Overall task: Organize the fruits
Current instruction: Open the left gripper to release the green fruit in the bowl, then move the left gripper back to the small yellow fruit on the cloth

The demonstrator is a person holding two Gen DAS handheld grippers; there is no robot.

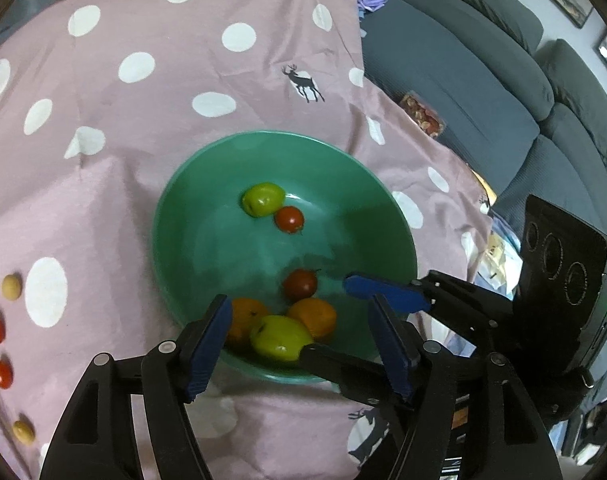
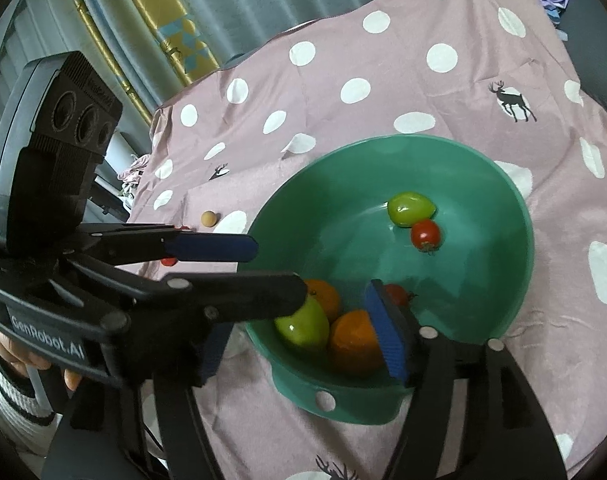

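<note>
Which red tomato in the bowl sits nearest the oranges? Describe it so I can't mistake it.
Start at the green bowl on the pink dotted cloth. Two oranges lie at its near side; this red tomato sits just behind them. The other tomato lies farther back, beside a green fruit.

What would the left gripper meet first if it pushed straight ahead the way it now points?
Most likely the nearer green fruit in the green bowl, which sits just ahead between the open left gripper fingers, beside two orange fruits. Depth is unclear.
</note>
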